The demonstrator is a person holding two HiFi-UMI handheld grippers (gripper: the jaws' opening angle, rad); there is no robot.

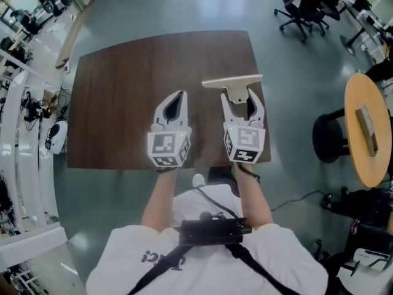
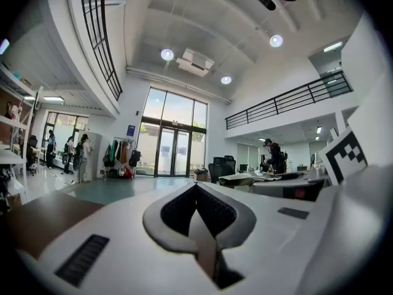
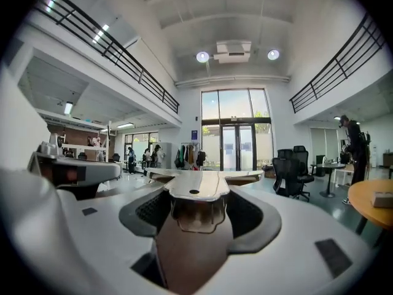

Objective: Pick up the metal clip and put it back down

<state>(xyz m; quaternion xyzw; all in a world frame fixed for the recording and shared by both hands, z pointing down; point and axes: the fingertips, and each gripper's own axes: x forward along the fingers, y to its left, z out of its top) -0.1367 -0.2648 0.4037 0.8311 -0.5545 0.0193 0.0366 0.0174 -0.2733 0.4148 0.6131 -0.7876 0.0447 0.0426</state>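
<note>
The metal clip is a pale T-shaped piece with a wide flat bar across its far end. Its stem sits between the jaws of my right gripper, which is shut on it over the right part of the dark brown table. In the right gripper view the clip fills the gap of the right gripper, its flat top showing a small hole. My left gripper hovers beside it to the left, shut, its tips meeting with nothing between them. The left gripper shows the same in its own view.
A round wooden table with a small box stands to the right, a black stool next to it. Office chairs are at the back right. White shelving runs along the left. The near table edge lies just under my wrists.
</note>
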